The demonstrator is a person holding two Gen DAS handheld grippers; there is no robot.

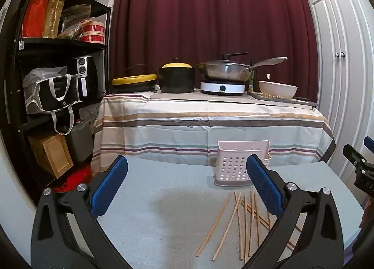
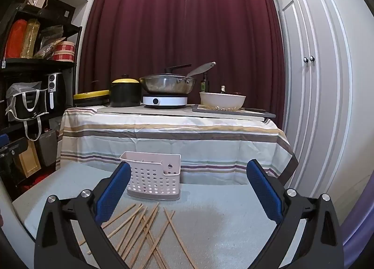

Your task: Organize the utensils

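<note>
Several wooden chopsticks lie scattered on the pale grey table. Behind them stands a pink perforated utensil holder, upright. My left gripper hovers above the table, wide open, with nothing between its blue pads; the chopsticks lie under its right finger. My right gripper is also wide open and holds nothing, the chopsticks under its left finger. Part of the right gripper shows at the right edge of the left wrist view.
Behind the grey table stands a table with a striped cloth carrying a black pot, a wok on a white hob, and a white bowl. Dark shelves stand left, white cupboard doors right.
</note>
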